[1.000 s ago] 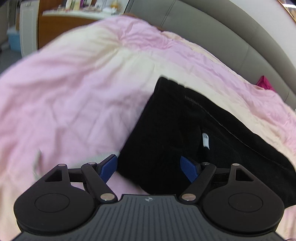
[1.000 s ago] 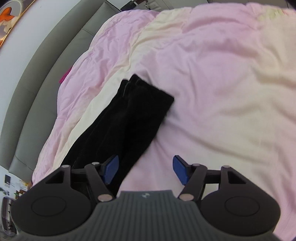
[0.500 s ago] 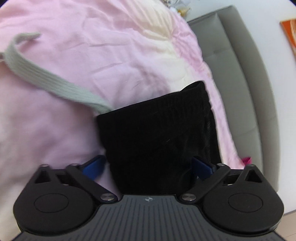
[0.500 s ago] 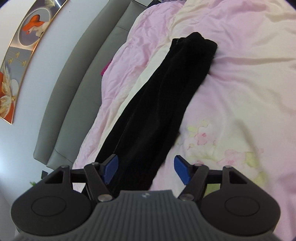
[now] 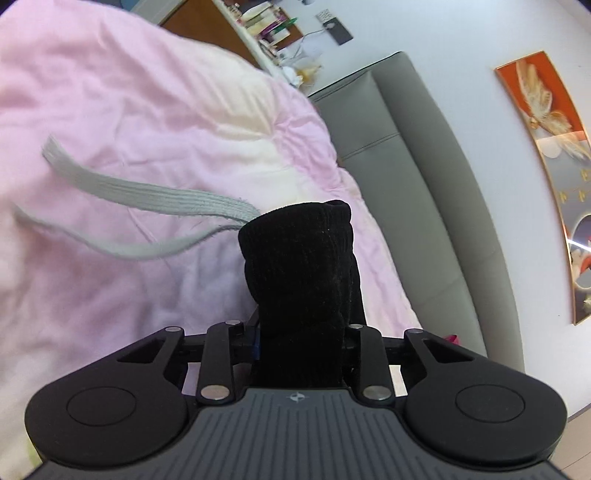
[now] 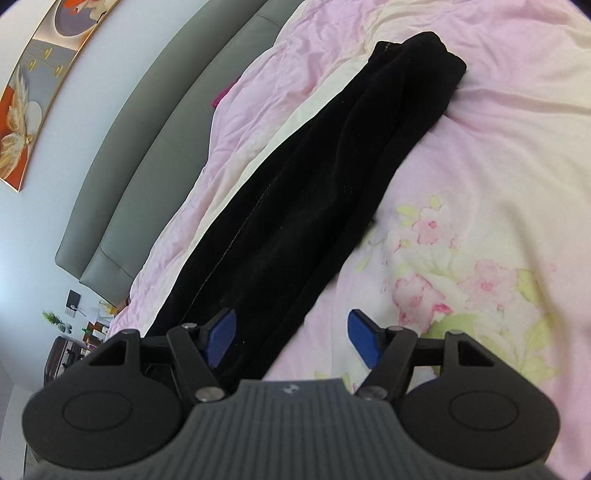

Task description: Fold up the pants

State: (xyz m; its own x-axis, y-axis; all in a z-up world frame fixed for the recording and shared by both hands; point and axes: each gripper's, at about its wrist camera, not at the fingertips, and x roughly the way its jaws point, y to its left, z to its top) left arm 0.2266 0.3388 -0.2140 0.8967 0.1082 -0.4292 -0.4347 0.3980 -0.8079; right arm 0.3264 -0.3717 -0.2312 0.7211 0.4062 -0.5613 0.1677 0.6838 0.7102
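Observation:
Black pants (image 6: pixel 314 192) lie stretched long on the pink duvet, folded leg on leg, running from near my right gripper to the far hem at the top. My right gripper (image 6: pixel 291 338) is open just above the near end, left finger over the cloth, right finger over the duvet. My left gripper (image 5: pixel 301 341) is shut on the waist end of the pants (image 5: pixel 303 266), which stands bunched up between the fingers. A grey drawstring (image 5: pixel 147 192) hangs out from it to the left.
The pink and cream duvet (image 6: pixel 498 166) covers the bed. A grey padded headboard (image 5: pixel 424 192) runs along the far side under a framed picture (image 5: pixel 554 155). A cluttered shelf (image 5: pixel 266 26) stands beyond the bed.
My left gripper has closed on the waist end and lifted it, bunching the cloth. My right gripper has come lower toward the near part of the legs, still open.

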